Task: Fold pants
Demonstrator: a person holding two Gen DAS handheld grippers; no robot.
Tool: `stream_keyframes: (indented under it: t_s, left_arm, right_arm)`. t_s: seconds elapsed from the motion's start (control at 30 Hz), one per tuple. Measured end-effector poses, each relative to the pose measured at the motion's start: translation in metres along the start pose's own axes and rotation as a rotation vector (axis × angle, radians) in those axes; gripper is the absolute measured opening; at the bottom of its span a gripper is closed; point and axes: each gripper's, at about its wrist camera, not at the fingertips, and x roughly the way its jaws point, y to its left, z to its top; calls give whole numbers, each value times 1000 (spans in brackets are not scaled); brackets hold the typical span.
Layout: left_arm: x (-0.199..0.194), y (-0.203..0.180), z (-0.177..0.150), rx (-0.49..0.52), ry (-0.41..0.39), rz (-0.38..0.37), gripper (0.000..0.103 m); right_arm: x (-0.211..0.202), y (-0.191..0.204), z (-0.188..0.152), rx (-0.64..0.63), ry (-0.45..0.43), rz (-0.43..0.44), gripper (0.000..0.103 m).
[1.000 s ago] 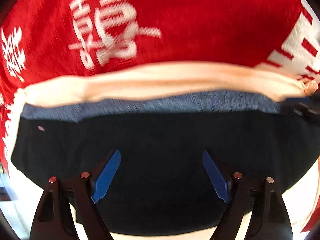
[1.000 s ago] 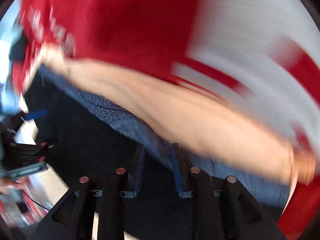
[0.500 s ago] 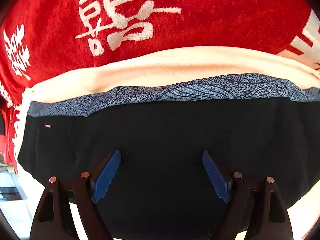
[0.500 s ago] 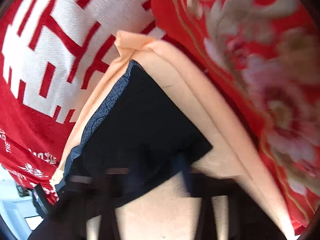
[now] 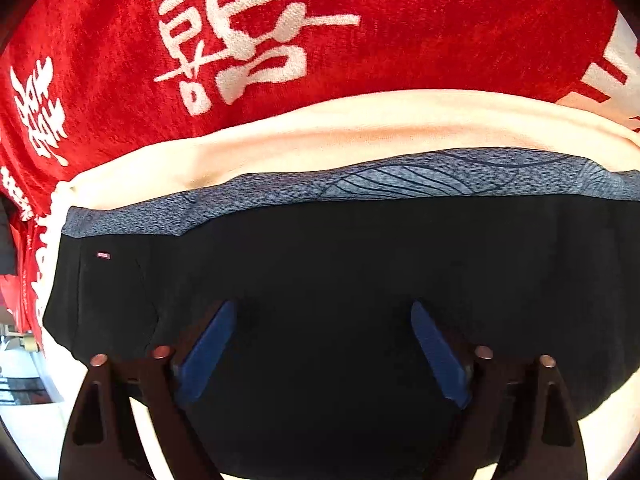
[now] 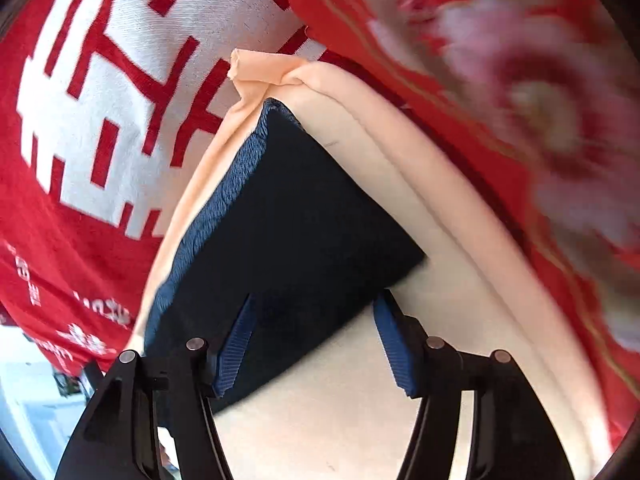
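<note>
The black pants (image 5: 328, 264) with a grey patterned waistband (image 5: 360, 188) lie folded flat on a cream cloth (image 5: 360, 136). My left gripper (image 5: 320, 316) is open and empty just above the black fabric, pads (image 5: 208, 344) spread wide. In the right wrist view the pants (image 6: 288, 216) show as a dark folded block with one corner toward the lower right. My right gripper (image 6: 316, 312) is open over that block's near edge, holding nothing.
A red towel with white characters (image 5: 248, 40) lies beyond the cream cloth. It also shows in the right wrist view (image 6: 100, 92), beside a red floral fabric (image 6: 520, 100) at the right. The cream cloth (image 6: 400, 200) surrounds the pants.
My right gripper has let go of the pants, opened and swung round to the folded block's corner. The left gripper stayed open, its view shifting slightly.
</note>
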Motion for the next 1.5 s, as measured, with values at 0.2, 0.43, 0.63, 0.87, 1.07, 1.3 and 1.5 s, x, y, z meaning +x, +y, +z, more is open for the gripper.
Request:
stream_keyframes:
  t_s: [0.2, 0.43, 0.63, 0.87, 1.07, 1.3, 1.5]
  left_arm:
    - [1, 5, 0, 19, 19, -13, 93]
    - [5, 20, 1, -19, 66, -42, 95]
    - [-18, 11, 30, -4, -25, -138, 95]
    - [21, -15, 69, -23, -21, -116, 95]
    - [32, 54, 43, -90, -3, -78, 95]
    - [8, 139, -7, -151, 58, 19, 95]
    - [14, 178, -30, -114, 46, 3, 95]
  right_arm:
    - [-26, 35, 0, -143, -66, -103, 14]
    - [-30, 21, -6, -114, -14, -194, 29]
    - [-28, 110, -21, -454, 4, -142, 34]
    - [91, 174, -3, -659, 153, -127, 34]
    - [70, 131, 17, -583, 62, -263, 30]
    - [35, 136, -34, -538, 176, -76, 41]
    - [55, 165, -146, -433, 364, 166, 48]
